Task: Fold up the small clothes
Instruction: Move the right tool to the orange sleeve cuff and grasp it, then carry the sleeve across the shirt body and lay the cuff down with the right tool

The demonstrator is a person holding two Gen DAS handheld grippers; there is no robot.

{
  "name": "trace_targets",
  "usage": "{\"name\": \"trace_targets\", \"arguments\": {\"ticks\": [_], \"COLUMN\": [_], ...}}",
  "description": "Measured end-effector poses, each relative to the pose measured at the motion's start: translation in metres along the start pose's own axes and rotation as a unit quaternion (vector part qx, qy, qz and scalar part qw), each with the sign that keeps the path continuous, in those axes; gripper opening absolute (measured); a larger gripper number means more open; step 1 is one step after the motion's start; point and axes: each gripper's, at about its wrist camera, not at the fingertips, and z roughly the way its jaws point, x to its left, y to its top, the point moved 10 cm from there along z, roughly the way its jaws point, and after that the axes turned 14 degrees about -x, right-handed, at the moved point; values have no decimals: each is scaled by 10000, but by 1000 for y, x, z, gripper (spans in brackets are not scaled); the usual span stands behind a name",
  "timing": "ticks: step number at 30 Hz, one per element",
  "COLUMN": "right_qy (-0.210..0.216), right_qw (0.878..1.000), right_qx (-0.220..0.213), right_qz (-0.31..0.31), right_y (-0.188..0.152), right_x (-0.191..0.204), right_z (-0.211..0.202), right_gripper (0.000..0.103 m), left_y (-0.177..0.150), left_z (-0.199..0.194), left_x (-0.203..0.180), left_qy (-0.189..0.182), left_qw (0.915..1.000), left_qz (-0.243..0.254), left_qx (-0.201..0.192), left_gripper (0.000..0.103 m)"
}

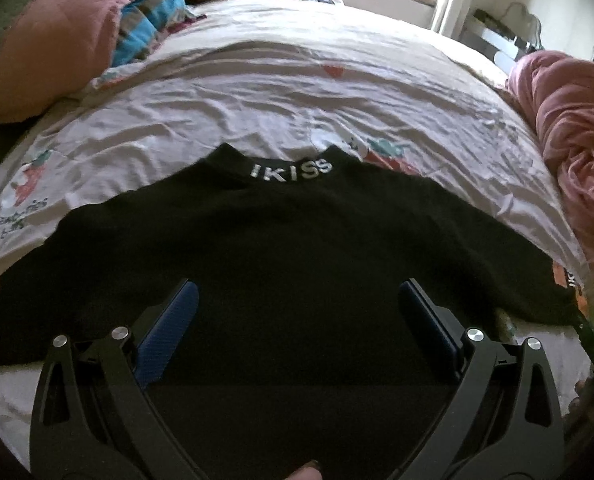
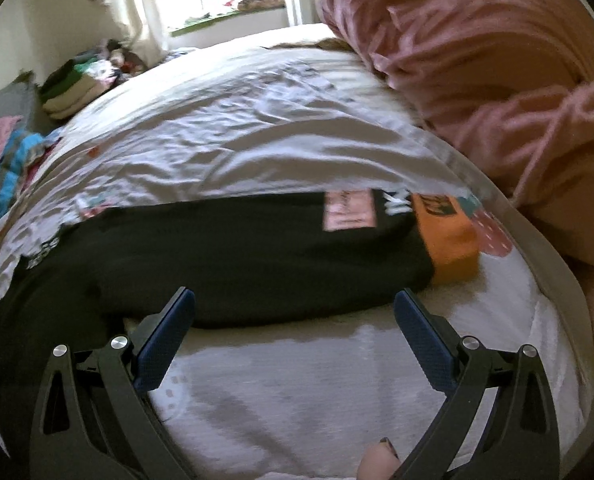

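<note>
A small black top (image 1: 297,240) lies flat on the bed, its collar with white "IKISS" lettering (image 1: 291,169) at the far side and both sleeves spread out. My left gripper (image 1: 297,292) hovers open over the top's middle, nothing between its blue pads. In the right wrist view the same black top (image 2: 237,260) shows its right sleeve with a pink patch and an orange cuff (image 2: 451,244). My right gripper (image 2: 295,300) stands open just in front of that sleeve's near edge, holding nothing.
The wrinkled white printed bedsheet (image 1: 257,92) covers the bed. A pink quilt (image 1: 577,152) is bunched at the right, a pink pillow (image 1: 49,36) and a blue striped cloth (image 1: 149,20) at the far left. Folded clothes (image 2: 73,92) are stacked near the window.
</note>
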Motion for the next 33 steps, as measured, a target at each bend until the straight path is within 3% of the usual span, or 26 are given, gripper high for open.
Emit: {"name": "trace_targets", "arguments": {"ticks": [8,14,19,21,23,24,26,33], "right_qy": [-448,-330,-270,-306,-311,-289,-270,201], "right_qw": [9955,9837,9805,9801,9805,9816,9842,9895], "right_qx": [366,435,244,139,28,-21,-178,-784], "right_qz": [752,1712,1929,1958,1938,1887,1740,1196], "right_y": [-9,-7,10,17,24,27,34,67], "right_x": [-50,-75,-86,-90,-92,-92,-92,-64], "right_z": [32,58,74,79,84,85,84,55], "right_gripper": [99,99,98,84,52,46,23,18], "left_y": [-19,-22,-22,-22,-21,-20,-16,-7], "left_z": [24,30,30,29,27,23,16,6], "left_x": [11,25,31,34,37,37,39,49], "left_qy": [50,159,163,161,160,106,79,-13], "left_qw": [9997,9996,9996,9996,9995,9995,9997,9994], "left_qz": [132,83,5,-43,-87,-136,-154,-339], "left_qx": [190,234,240,239,264,266,182,118], "left_gripper": [94,94,94,94,94,94,94,94]}}
